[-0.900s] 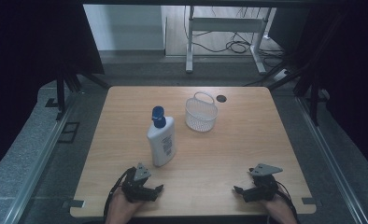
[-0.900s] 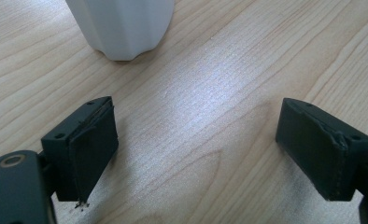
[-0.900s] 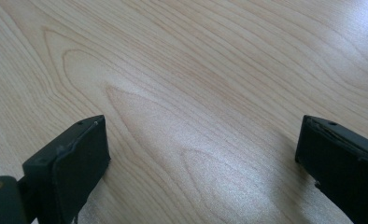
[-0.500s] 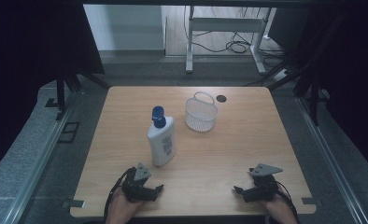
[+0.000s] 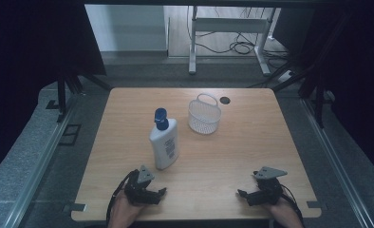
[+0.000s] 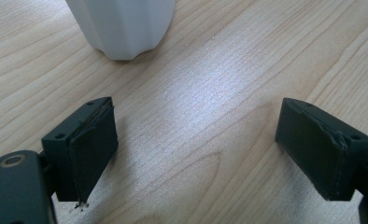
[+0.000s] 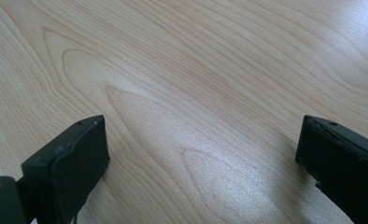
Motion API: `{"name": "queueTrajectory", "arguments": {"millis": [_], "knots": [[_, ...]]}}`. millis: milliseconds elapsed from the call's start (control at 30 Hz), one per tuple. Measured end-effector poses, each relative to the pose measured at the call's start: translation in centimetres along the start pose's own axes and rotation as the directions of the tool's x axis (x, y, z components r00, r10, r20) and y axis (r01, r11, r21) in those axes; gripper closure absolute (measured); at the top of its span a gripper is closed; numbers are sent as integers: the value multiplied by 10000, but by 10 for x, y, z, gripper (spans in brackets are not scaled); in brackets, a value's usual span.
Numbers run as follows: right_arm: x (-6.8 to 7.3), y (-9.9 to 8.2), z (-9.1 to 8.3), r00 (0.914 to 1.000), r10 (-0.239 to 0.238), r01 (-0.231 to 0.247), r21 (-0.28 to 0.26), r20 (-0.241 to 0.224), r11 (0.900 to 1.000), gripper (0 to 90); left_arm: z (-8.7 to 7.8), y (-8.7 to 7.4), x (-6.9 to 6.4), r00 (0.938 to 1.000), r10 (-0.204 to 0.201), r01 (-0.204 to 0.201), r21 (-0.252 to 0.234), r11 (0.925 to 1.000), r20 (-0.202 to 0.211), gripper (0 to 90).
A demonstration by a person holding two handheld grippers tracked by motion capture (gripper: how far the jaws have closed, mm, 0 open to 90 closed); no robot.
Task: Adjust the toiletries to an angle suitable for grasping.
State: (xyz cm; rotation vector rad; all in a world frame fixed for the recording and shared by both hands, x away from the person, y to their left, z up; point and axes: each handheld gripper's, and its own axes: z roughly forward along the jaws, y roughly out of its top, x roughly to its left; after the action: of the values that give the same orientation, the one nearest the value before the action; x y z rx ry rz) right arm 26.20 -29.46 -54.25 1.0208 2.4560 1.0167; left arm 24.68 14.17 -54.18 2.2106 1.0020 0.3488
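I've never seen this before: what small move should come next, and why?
Probably ease the left gripper forward toward the bottle. Its jaws stand open with nothing between them, and the bottle stands upright just ahead, while the right gripper is open over bare table.

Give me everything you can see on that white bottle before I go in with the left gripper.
The white bottle looks like plastic, with a blue cap and a printed front label too small to read. It stands upright on the wooden table, left of centre, capped. Its fluted base shows in the left gripper view. Nothing touches it; the white basket stands apart.
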Motion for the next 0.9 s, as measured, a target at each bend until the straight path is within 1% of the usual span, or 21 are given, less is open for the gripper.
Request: {"name": "queueTrajectory", "arguments": {"millis": [133, 267, 367, 400, 467, 500, 567, 600, 633, 700, 733, 800, 833, 900], "knots": [[0, 0, 0, 10000, -2, 2, 0, -1, 10000, 20, -1, 1, 0, 10000, 20, -20, 101, 9999, 5, 143], [0, 0, 0, 10000, -4, 4, 1, 0, 10000, 20, -2, 3, -1, 10000, -44, 45, 176, 9998, -42, 198], [0, 0, 0, 10000, -19, 19, 10, 0, 10000, 19, -5, 4, 0, 9999, -77, 78, 106, 9999, -125, 235], [0, 0, 0, 10000, 1, -1, 3, -9, 10000, 19, -6, 5, 0, 9998, -114, 115, 67, 9999, -141, 235], [0, 0, 0, 10000, -18, 18, 12, 0, 10000, 18, -8, 5, 2, 9996, -199, 199, 30, 9998, -180, 273], [0, 0, 0, 10000, -24, 24, 14, -3, 10000, 18, -10, 5, 4, 9993, -317, 317, -22, 9995, -214, 310], [0, 0, 0, 10000, -12, 12, 9, -15, 10000, 17, -11, 6, 6, 9990, -367, 367, -18, 9993, -237, 342], [0, 0, 0, 10000, -12, 12, 9, -15, 10000, 17, -12, 6, 7, 9989, -407, 406, -38, 9992, -212, 342], [0, 0, 0, 10000, -25, 25, 17, -17, 10000, 16, -13, 6, 9, 9985, -514, 513, -78, 9987, -176, 389], [0, 0, 0, 10000, -15, 15, 14, -17, 10000, 16, -13, 6, 10, 9984, -556, 554, -134, 9984, -137, 421], [0, 0, 0, 10000, -15, 15, 14, -17, 10000, 16, -14, 7, 11, 9983, -576, 574, -144, 9982, -136, 421], [0, 0, 0, 10000, -26, 26, 18, -17, 10000, 16, -15, 7, 12, 9983, -563, 561, -210, 9982, -130, 458], [0, 0, 0, 10000, -26, 26, 18, -17, 10000, 16, -15, 8, 12, 9983, -571, 568, -236, 9981, -130, 458], [0, 0, 0, 10000, -30, 30, 17, -17, 10000, 16, -15, 9, 13, 9987, -488, 484, -222, 9986, -166, 486]]}}
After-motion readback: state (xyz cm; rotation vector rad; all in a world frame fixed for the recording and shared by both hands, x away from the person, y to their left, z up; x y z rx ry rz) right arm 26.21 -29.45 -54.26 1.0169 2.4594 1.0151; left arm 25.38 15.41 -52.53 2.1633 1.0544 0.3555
